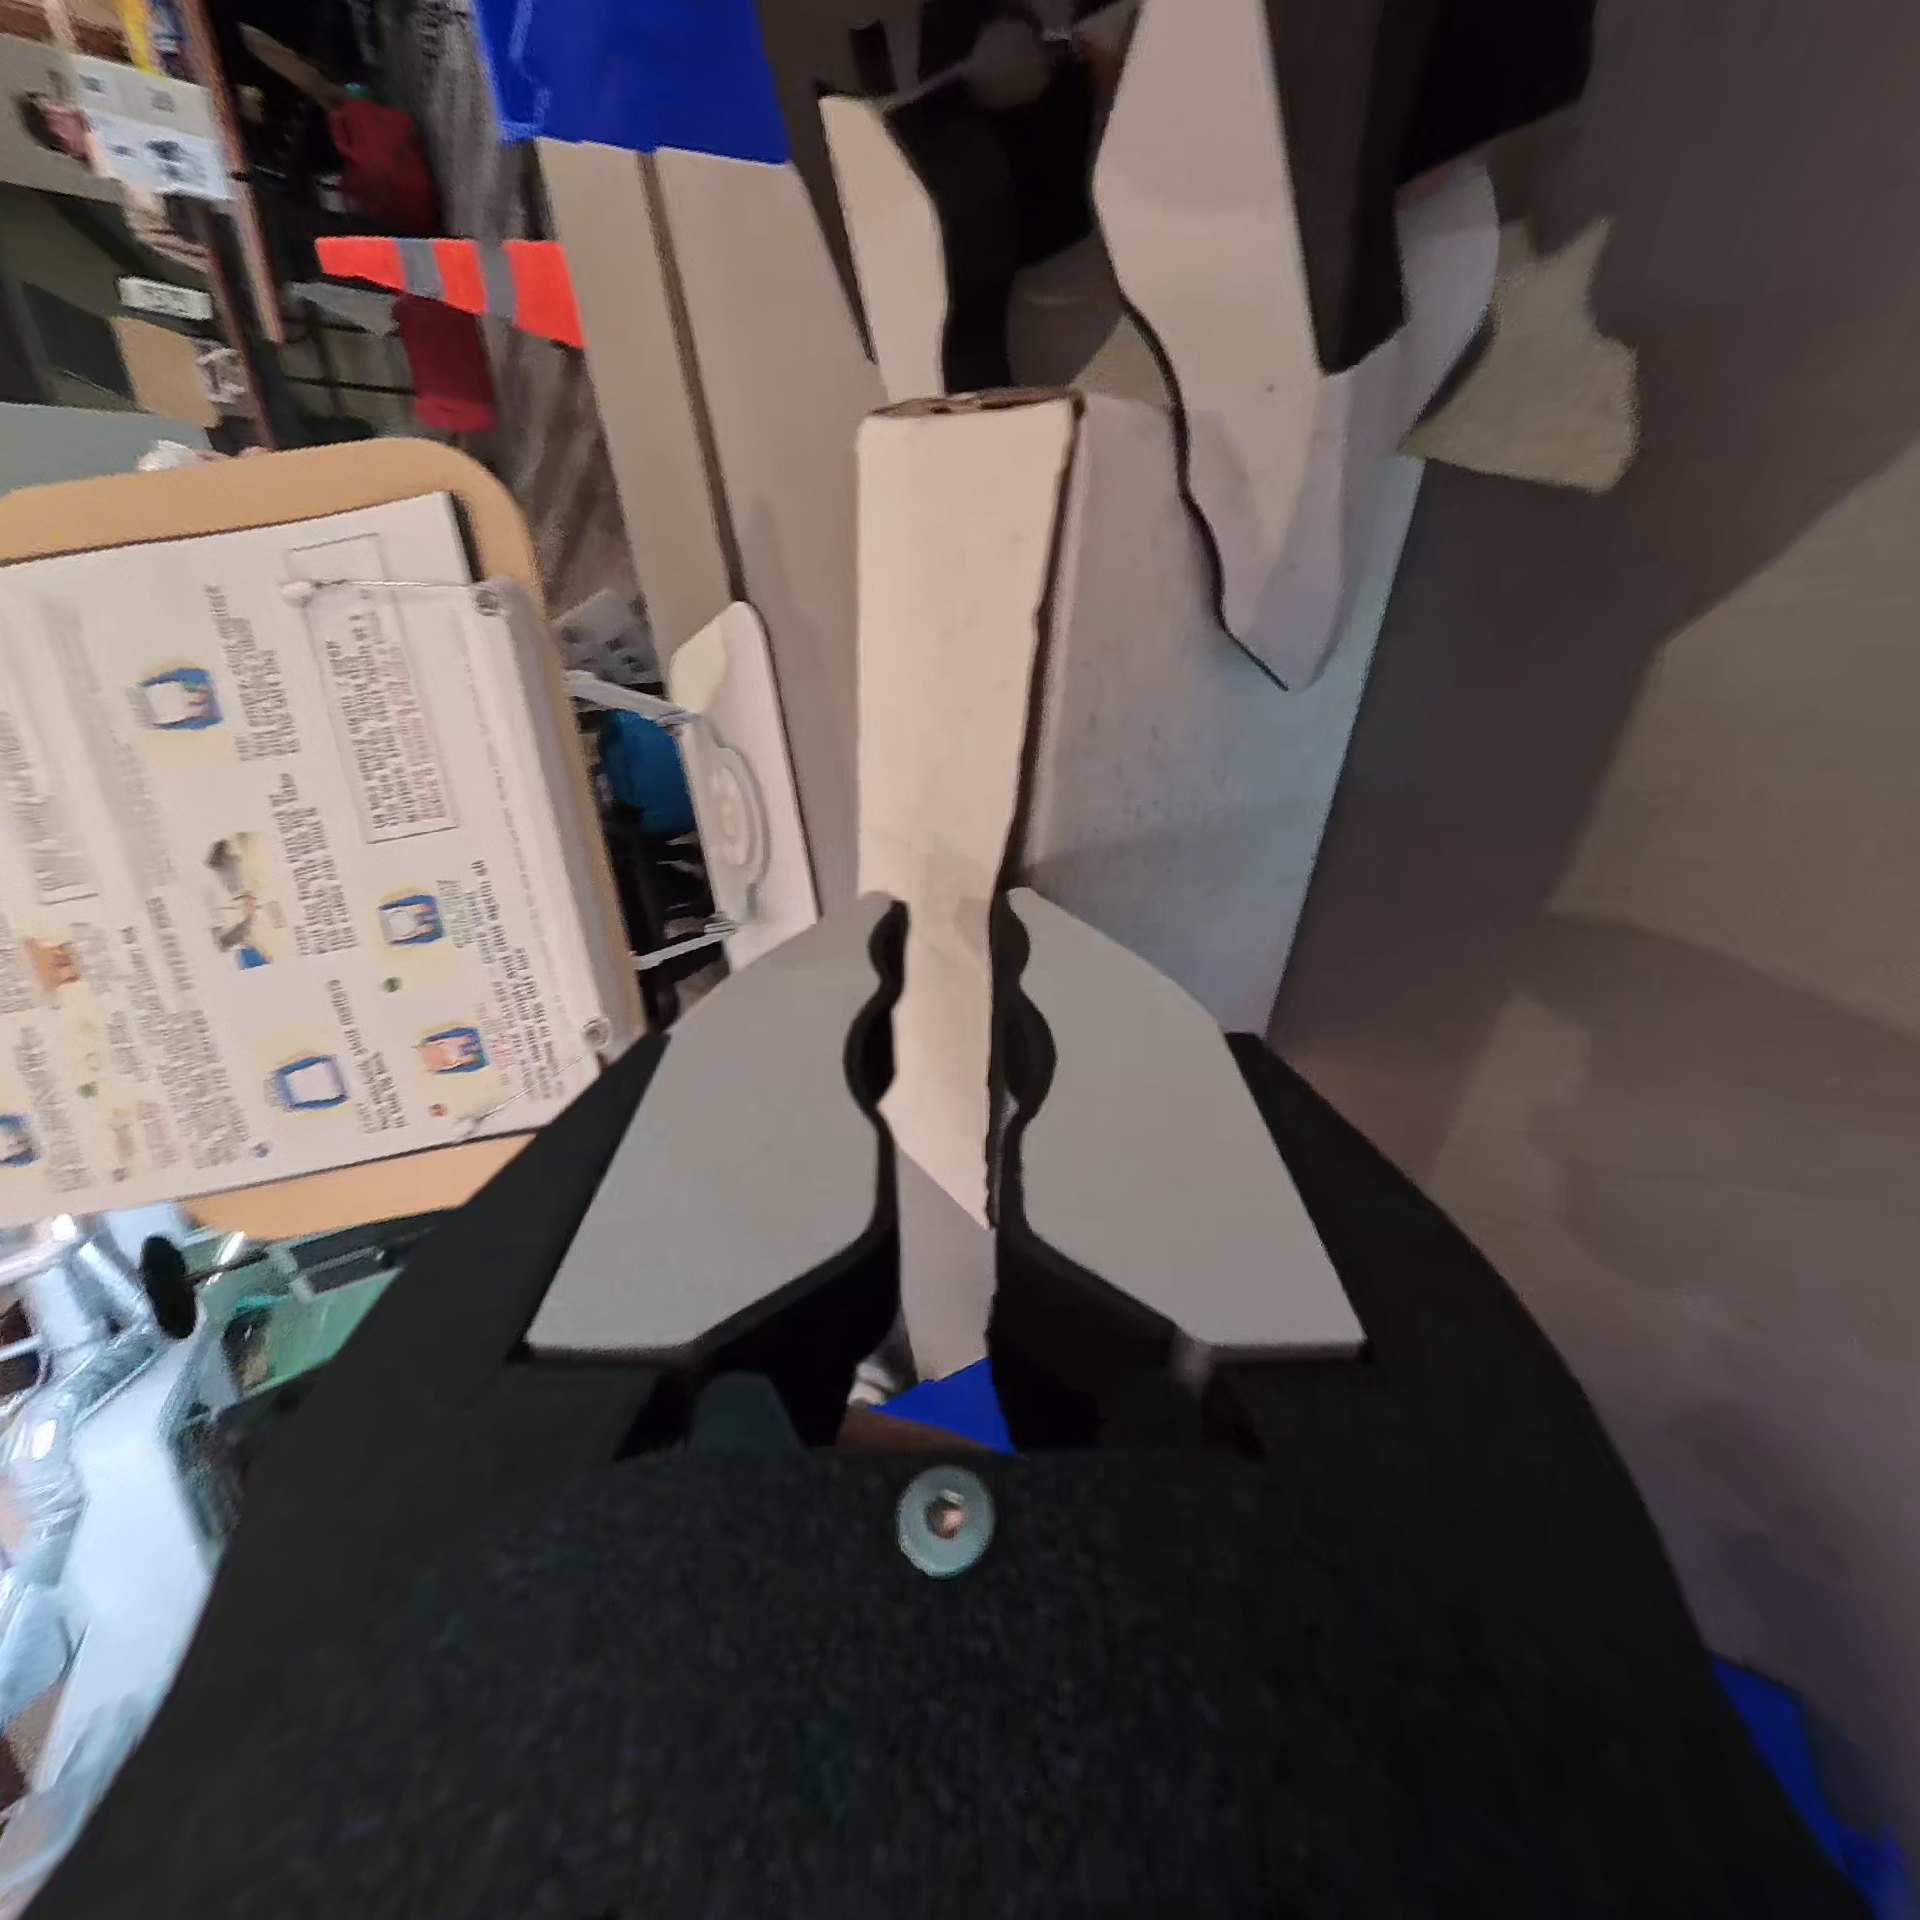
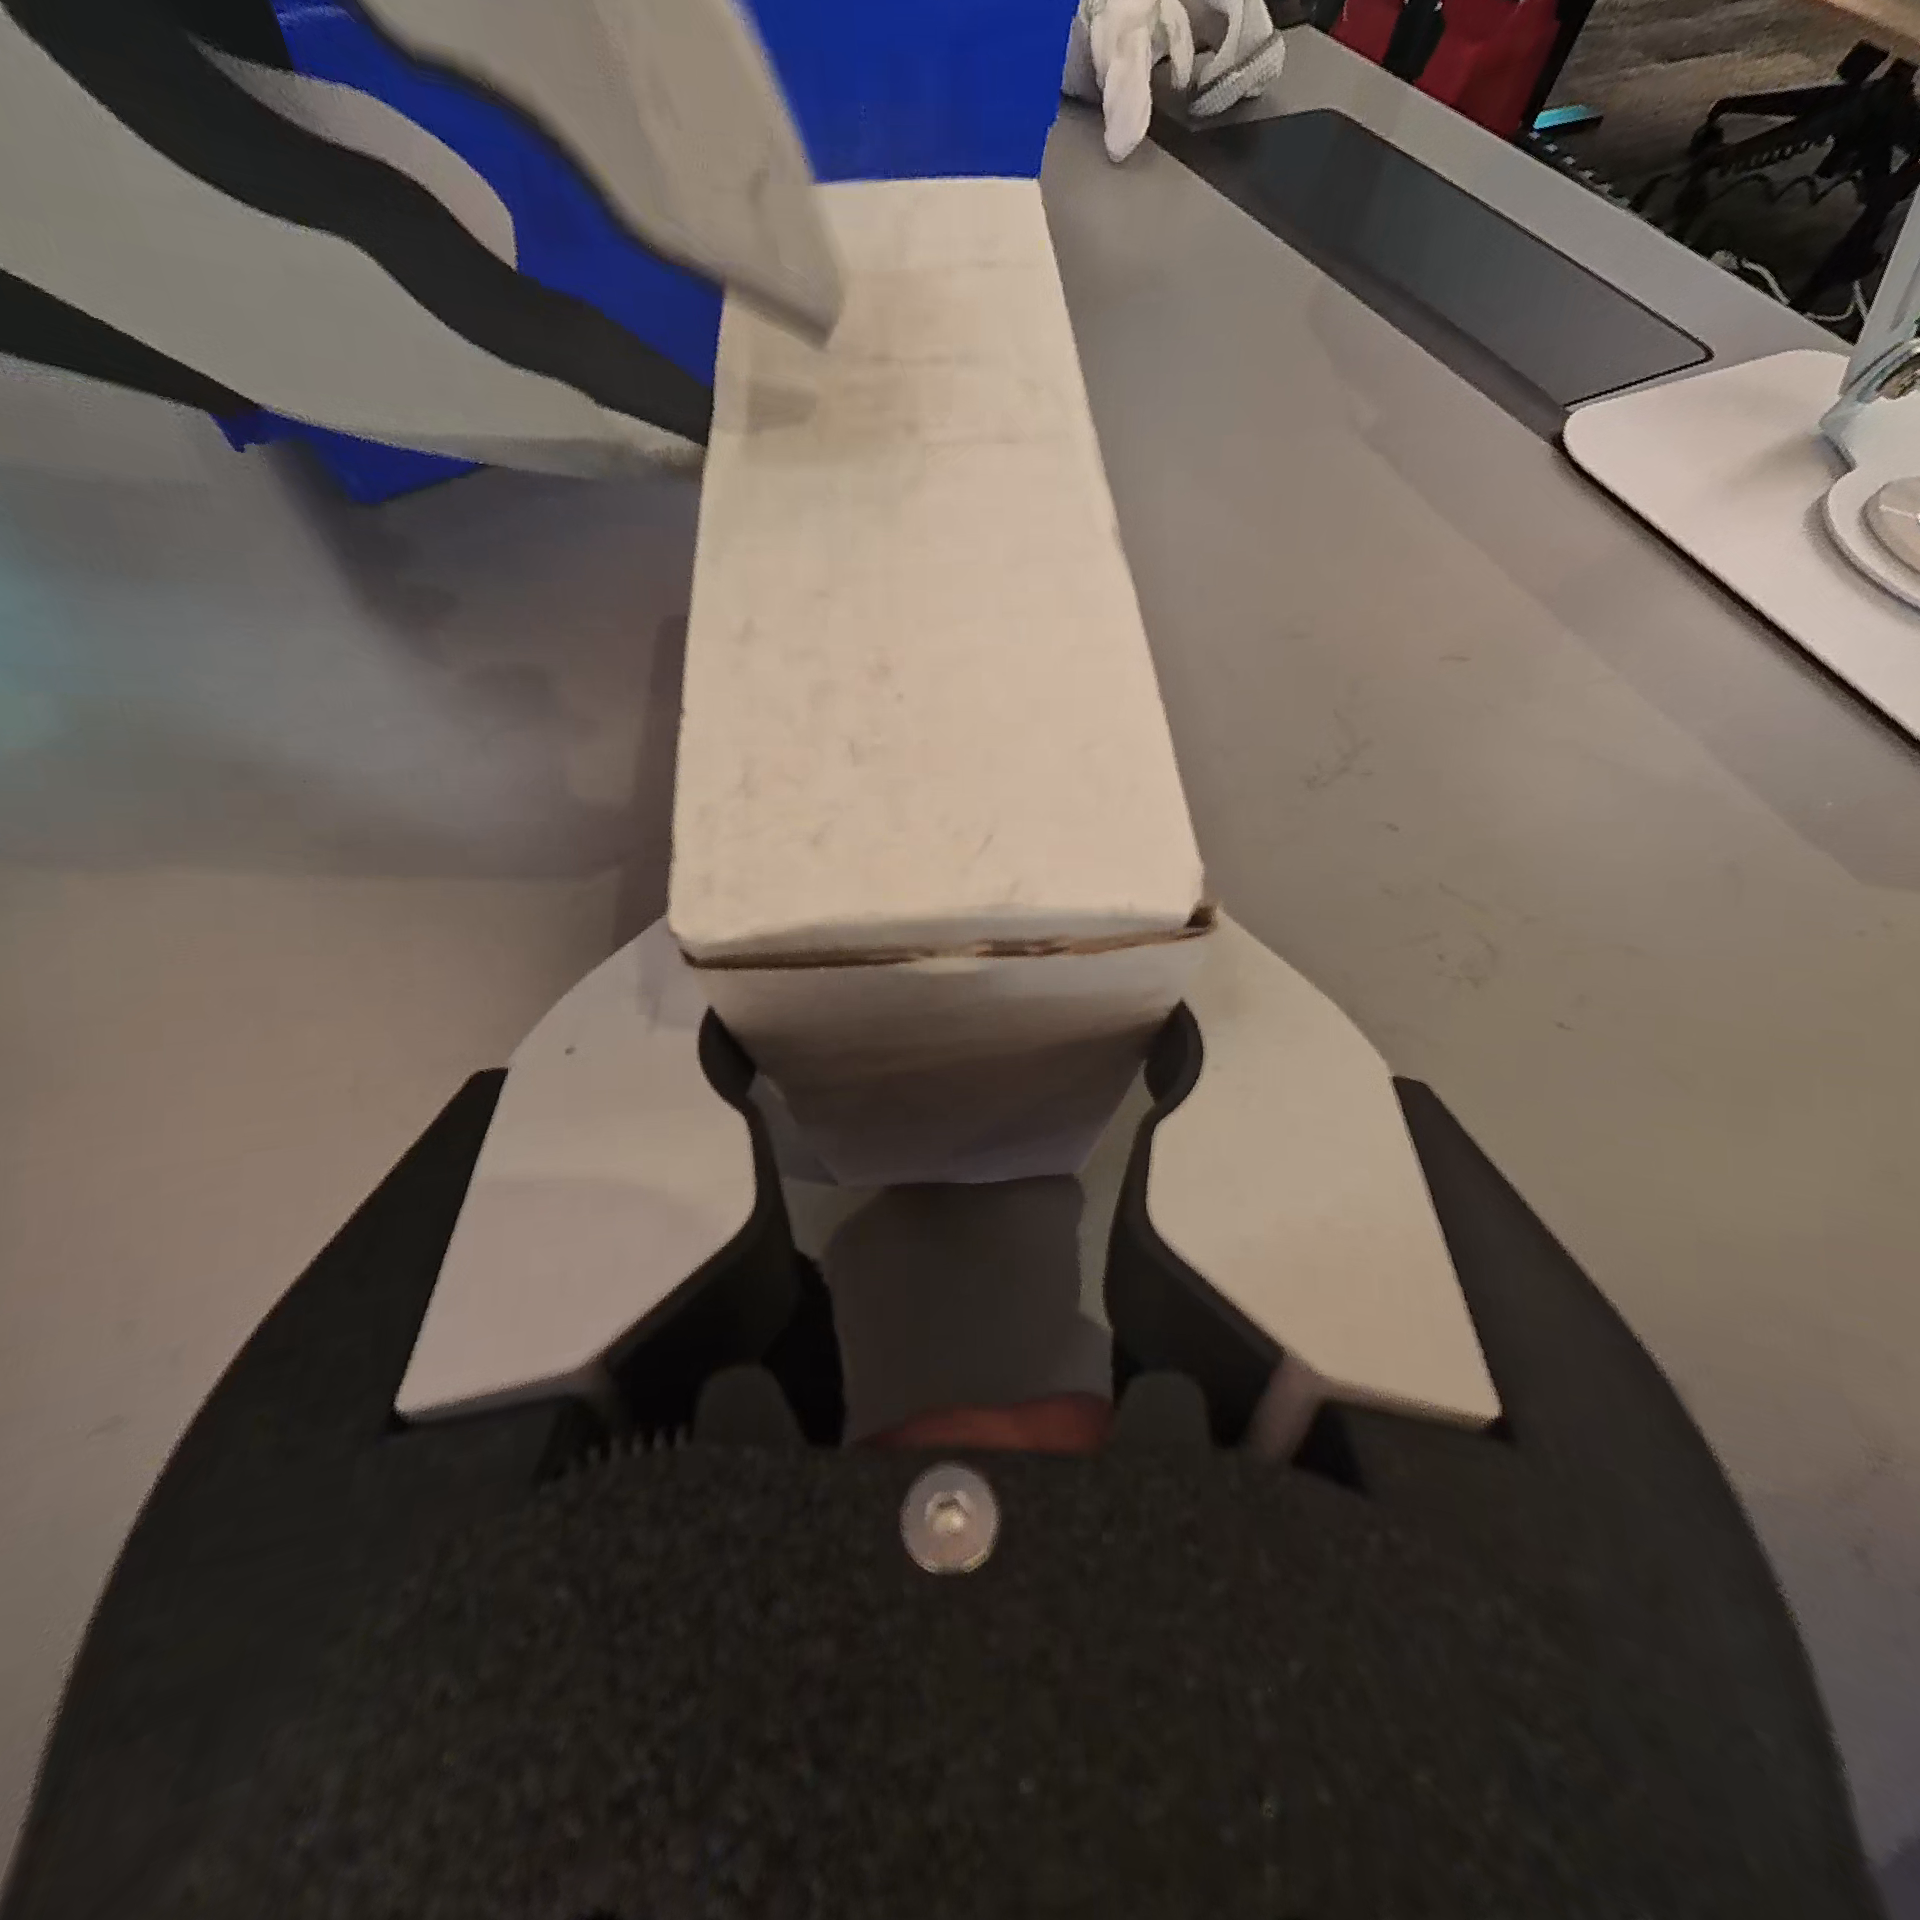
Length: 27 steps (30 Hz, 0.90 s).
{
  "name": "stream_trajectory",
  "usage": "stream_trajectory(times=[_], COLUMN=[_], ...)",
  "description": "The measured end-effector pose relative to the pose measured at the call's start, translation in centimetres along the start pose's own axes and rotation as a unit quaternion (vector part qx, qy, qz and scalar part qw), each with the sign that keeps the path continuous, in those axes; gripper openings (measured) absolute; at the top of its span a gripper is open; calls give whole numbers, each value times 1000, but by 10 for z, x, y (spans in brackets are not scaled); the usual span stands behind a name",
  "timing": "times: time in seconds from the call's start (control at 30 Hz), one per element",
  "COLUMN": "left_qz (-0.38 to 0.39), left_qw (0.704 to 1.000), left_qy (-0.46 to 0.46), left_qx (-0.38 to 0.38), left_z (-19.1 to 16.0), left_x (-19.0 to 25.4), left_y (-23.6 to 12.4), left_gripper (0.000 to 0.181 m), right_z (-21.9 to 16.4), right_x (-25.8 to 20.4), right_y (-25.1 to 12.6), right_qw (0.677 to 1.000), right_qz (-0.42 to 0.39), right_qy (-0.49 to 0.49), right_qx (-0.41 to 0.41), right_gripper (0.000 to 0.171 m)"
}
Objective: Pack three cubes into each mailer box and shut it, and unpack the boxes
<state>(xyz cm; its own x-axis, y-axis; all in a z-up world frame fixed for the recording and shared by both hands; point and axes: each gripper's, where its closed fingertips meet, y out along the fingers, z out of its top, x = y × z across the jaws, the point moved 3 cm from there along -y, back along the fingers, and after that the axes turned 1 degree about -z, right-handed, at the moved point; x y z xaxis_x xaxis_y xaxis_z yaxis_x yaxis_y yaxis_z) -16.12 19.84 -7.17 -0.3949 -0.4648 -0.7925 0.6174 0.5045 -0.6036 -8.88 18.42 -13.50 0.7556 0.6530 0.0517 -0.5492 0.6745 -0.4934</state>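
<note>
A shut white mailer box (image 2: 914, 623) lies lengthwise on the grey table (image 2: 1455, 831). My right gripper (image 2: 945, 1039) has its jaws around the box's near end and is shut on it. My left gripper (image 1: 948, 935) is shut on a thin cardboard edge of the same box (image 1: 956, 675) at its other end. It also shows in the right wrist view (image 2: 748, 384) at the box's far end. The right gripper shows far off in the left wrist view (image 1: 1039, 312). No cubes are visible; the box hides its inside.
A blue bin (image 2: 623, 208) stands just behind the box's far end. White gloves (image 2: 1174, 52), a dark flat pad (image 2: 1455, 260) and a white stand base (image 2: 1766, 499) lie at the right. A printed sheet on a tan board (image 1: 260, 831) is at the left. One gripper's finger ends stand about 8 cm off the other's.
</note>
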Motion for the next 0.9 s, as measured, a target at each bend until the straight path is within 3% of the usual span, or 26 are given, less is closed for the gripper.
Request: stream_trajectory(times=[0.07,0.3,0.47,0.7,0.9], left_qz=[2,96,45,51,36], left_qw=[1000,994,992,992,996], left_qy=[19,29,-114,-115,-75], left_qx=[-1,-35,-1,-7,-27], left_z=[0,1,-2,0,-1], left_x=[3,1,2,-6,1], left_y=[3,10,4,-9,-14], left_gripper=[2,1,2,1,1], right_z=[-1,-3,-1,1,1], right_x=[0,4,2,4,1], right_y=[0,-1,-1,-4,-4], right_qw=[1000,1000,999,985,977], right_qz=[5,-5,-32,-106,-128], right_qy=[10,15,-25,-136,-168], right_qx=[-1,-8,-14,-33,-36], right_gripper=[74,73,73,74,73])
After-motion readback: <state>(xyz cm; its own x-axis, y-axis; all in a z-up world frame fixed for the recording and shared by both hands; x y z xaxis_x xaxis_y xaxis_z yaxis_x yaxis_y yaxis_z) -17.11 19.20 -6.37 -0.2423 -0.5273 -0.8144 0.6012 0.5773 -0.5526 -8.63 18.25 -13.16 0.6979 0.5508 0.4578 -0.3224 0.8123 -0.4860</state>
